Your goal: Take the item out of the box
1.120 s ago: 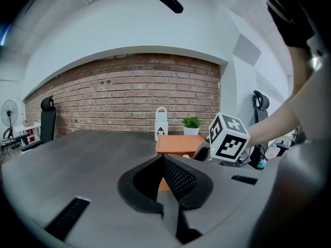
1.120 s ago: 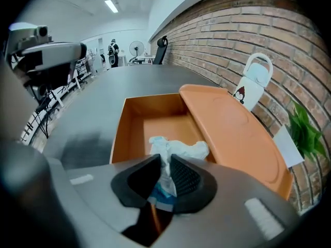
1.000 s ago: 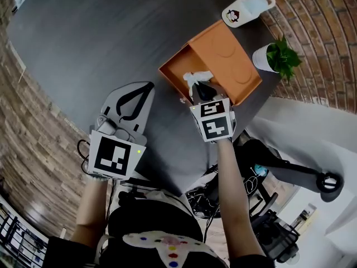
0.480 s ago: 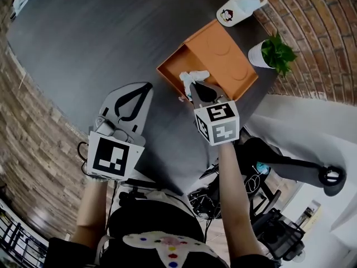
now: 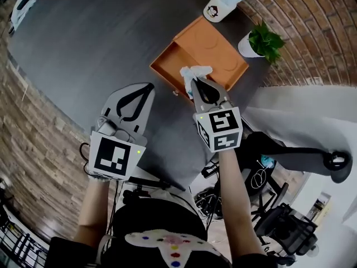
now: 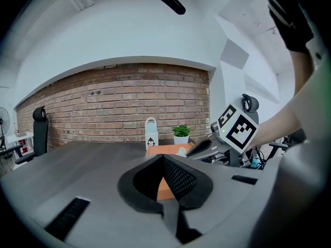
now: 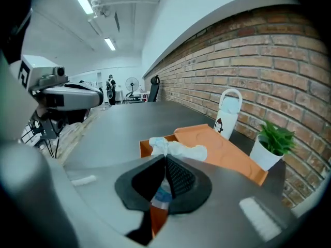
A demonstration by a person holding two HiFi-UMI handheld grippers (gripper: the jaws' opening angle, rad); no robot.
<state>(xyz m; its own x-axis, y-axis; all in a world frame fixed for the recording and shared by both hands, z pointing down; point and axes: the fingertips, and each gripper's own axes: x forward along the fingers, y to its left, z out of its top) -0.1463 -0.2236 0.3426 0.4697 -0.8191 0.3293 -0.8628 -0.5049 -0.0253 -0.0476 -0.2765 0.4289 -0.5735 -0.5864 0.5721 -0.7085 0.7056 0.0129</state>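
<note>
An open orange box (image 5: pixel 215 46) lies on the dark table (image 5: pixel 83 43) near its right edge. My right gripper (image 5: pixel 193 82) hovers over the box's near end. Its jaws have just been closing and are shut on a crumpled white packet (image 5: pixel 195 71). The right gripper view shows the packet (image 7: pixel 178 150) bunched above the jaw tips, lifted over the box (image 7: pixel 222 151), with a blue-printed part between the jaws. My left gripper (image 5: pixel 149 86) hangs shut and empty over the table, left of the box. From the left gripper view the box (image 6: pixel 164 150) lies beyond the tips.
A white bottle with a penguin print (image 5: pixel 222 3) stands behind the box, a small potted plant (image 5: pixel 257 41) to its right. A brick wall (image 5: pixel 312 32) runs along the table's far side. An office chair (image 5: pixel 290 166) stands by the person's right.
My right gripper has risen from inside the box with the white packet in its jaws. My left gripper has lifted a little.
</note>
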